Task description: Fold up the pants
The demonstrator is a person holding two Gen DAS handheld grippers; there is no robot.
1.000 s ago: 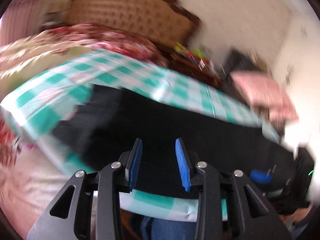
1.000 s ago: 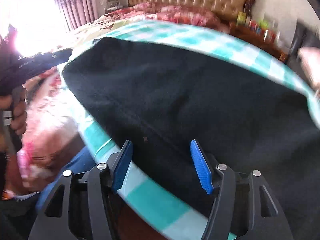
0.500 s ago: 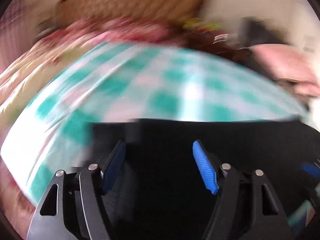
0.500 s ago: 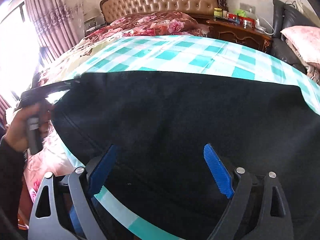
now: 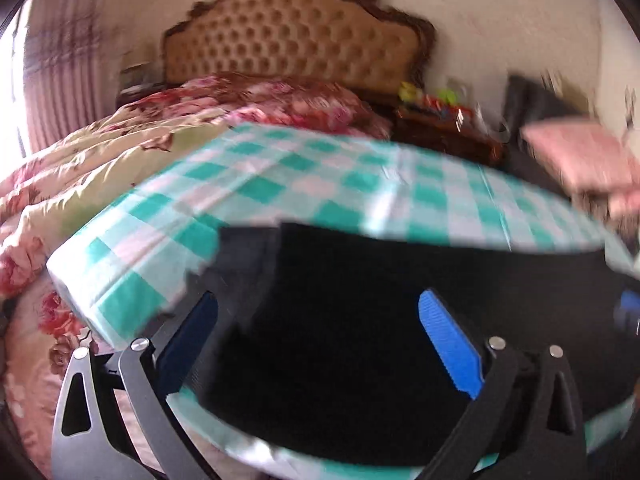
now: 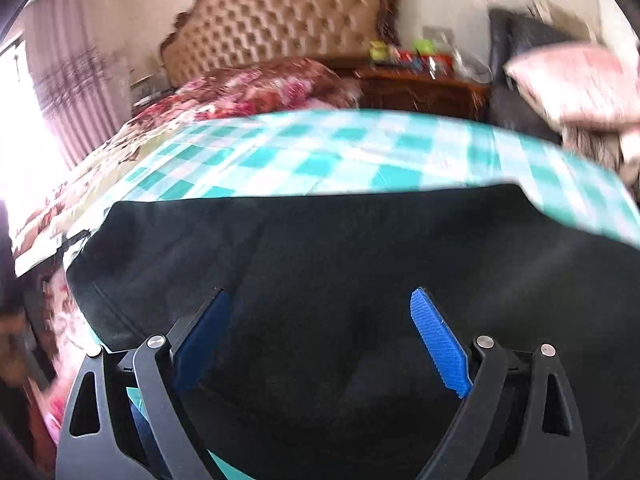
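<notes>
The black pants (image 6: 320,272) lay flat on a table (image 6: 304,156) covered in a teal-and-white check cloth, along its near edge, and filled the lower half of both views. In the left wrist view the pants (image 5: 380,320) ended in a blurred grey edge toward the table's left corner.

The left gripper (image 5: 316,344) hung over the pants with its jaws opening, spread wide; its blue pads (image 5: 450,344) stood clear of the fabric and gripped nothing. The right gripper (image 6: 320,340) hung over the pants too, jaws released and wide, with only flat cloth showing between its pads (image 6: 438,342); no fold was pinched.

Behind the table stood a bed with a tufted headboard (image 6: 280,24) and a floral quilt (image 5: 100,148). To the right were a dark wooden nightstand (image 6: 424,88) with small bright items and a pink pillow (image 6: 572,80). Both views were motion-blurred.
</notes>
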